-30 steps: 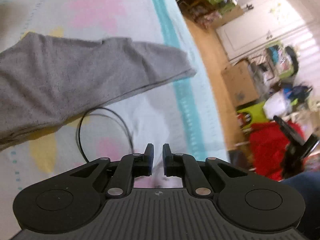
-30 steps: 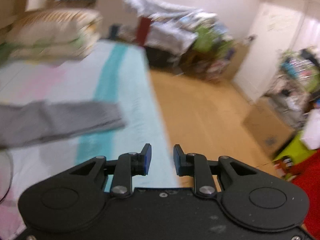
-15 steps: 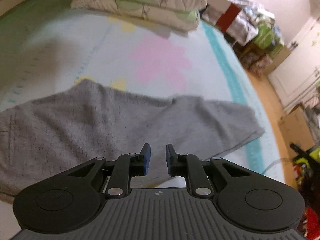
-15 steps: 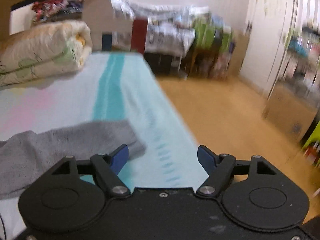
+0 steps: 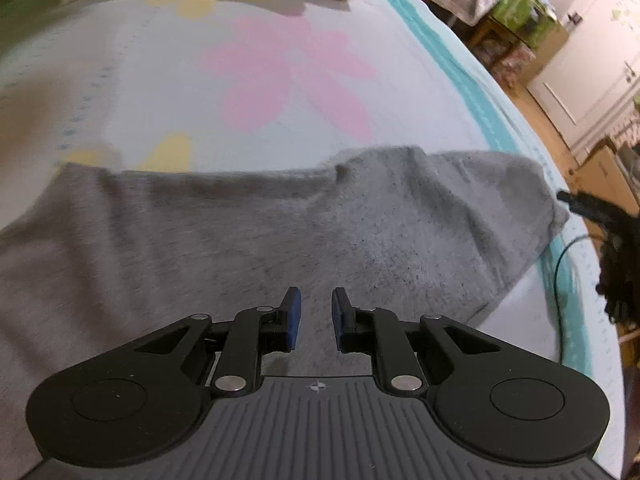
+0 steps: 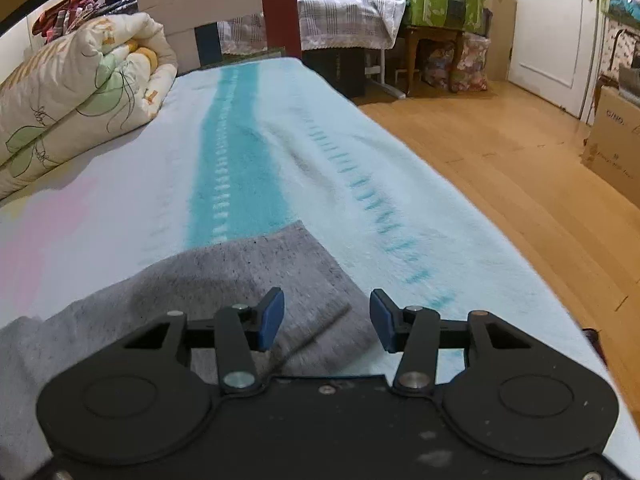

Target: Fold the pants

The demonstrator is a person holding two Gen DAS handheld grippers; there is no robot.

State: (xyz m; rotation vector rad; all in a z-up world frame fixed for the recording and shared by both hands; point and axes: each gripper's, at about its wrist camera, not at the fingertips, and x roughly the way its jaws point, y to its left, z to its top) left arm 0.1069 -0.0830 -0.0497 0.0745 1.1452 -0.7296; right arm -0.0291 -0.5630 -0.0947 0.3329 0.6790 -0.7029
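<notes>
Grey pants (image 5: 260, 236) lie flat across a pale blanket with pink flowers and a teal stripe. My left gripper (image 5: 316, 318) hovers over the middle of the pants, jaws a narrow gap apart and empty. My right gripper (image 6: 326, 318) is open and empty, low over the pants' end (image 6: 256, 276) near the bed's right edge; a seam or hem line runs between its fingers. The right gripper also shows as a dark shape at the right edge of the left wrist view (image 5: 612, 248).
A folded floral quilt (image 6: 76, 92) lies at the bed's far left. The blanket's teal stripe (image 6: 232, 160) runs away from me. The bed edge drops to a wooden floor (image 6: 520, 168) on the right. A cardboard box (image 6: 616, 140) and cluttered tables (image 6: 380, 12) stand beyond. A black cable (image 5: 560, 264) trails near the pants' end.
Both grippers have swung toward the bed and come down close over the pants. The right gripper opened wide about half a second ago and narrowed a little; the left jaws opened slightly.
</notes>
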